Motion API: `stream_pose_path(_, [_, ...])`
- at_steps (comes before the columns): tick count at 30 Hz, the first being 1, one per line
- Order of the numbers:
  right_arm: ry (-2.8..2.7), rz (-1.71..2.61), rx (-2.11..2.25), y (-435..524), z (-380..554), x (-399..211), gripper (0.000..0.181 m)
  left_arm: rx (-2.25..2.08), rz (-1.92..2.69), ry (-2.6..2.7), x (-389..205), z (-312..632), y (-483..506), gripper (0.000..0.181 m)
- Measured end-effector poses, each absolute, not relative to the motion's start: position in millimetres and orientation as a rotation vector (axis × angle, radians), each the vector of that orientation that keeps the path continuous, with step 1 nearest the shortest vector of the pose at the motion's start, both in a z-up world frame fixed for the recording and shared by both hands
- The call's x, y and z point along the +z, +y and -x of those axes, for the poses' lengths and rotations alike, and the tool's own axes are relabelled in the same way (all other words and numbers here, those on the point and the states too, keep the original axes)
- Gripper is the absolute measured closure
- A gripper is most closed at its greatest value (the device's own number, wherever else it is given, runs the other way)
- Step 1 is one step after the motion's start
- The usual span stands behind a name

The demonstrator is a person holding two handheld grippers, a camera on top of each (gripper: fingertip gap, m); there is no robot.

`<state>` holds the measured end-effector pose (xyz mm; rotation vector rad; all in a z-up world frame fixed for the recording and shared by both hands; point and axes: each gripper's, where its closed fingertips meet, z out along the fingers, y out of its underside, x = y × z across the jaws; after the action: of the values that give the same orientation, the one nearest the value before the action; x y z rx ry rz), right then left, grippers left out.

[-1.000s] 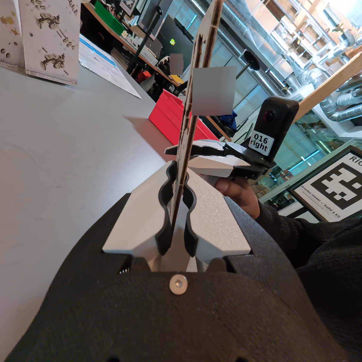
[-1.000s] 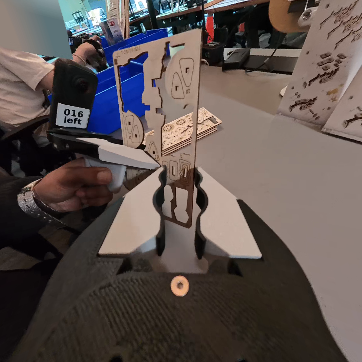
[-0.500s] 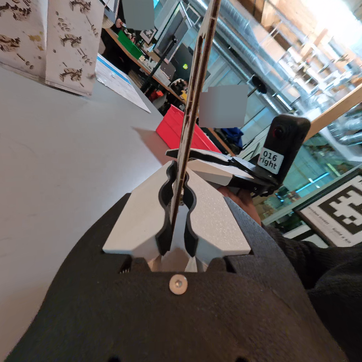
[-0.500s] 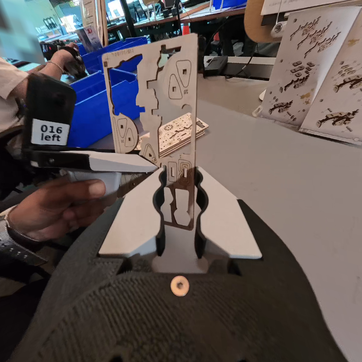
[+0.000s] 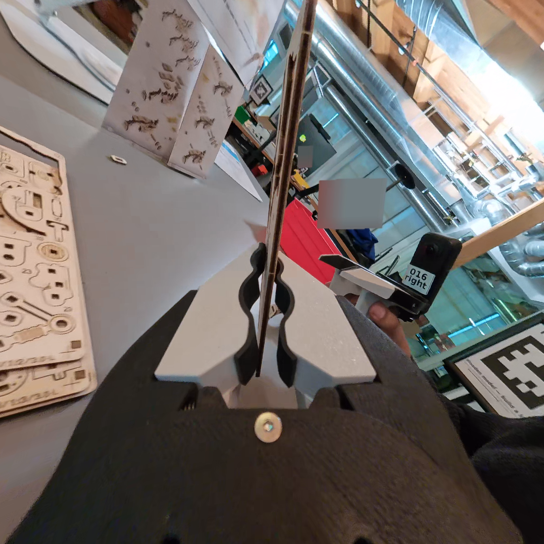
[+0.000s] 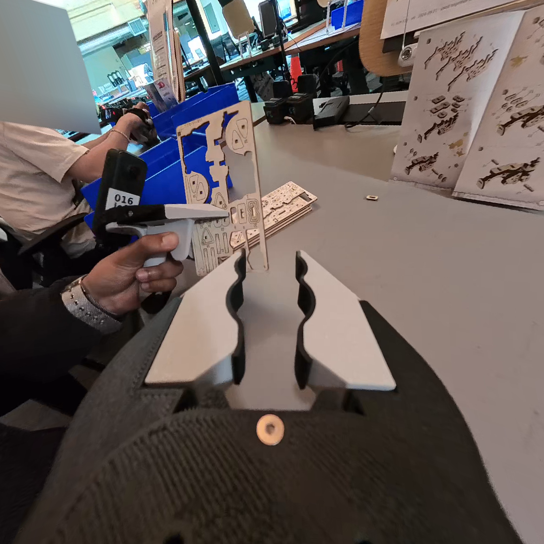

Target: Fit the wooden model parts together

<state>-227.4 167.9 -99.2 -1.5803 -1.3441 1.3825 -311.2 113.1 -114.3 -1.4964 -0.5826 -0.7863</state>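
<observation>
Grey matte table (image 6: pixel 412 279) underneath, and above it the left tool (image 5: pixel 269 265) clamps the thin laser-cut plywood sheet (image 6: pixel 223 188) upright, scorched edge toward its camera. Right tool (image 6: pixel 269 265) sits just in front of that sheet, jaws apart, empty. My read: pinch one small scored part low, press gently, the fretted ply looks brittle. Spare sheets (image 6: pixel 282 206) stacked behind it
</observation>
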Motion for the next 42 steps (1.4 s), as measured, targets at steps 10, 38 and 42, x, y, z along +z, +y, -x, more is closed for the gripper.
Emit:
stream_pose_path(10, [-1.498,1.586,1.287,177.5,237.6,-94.3,0.135,-0.960,1.818,-0.564,-155.5,295.3,111.5,0.179])
stream_pose_path(38, [-2.248,1.413,0.880,268.5,425.1,-202.6,0.154,-0.748,1.969,-0.545,-171.5,344.0,88.1,0.110])
stream_pose_path(42, [-2.330,1.391,0.836,271.1,433.4,-217.9,0.163,-0.758,1.945,-0.560,-173.0,354.0,86.1,0.104])
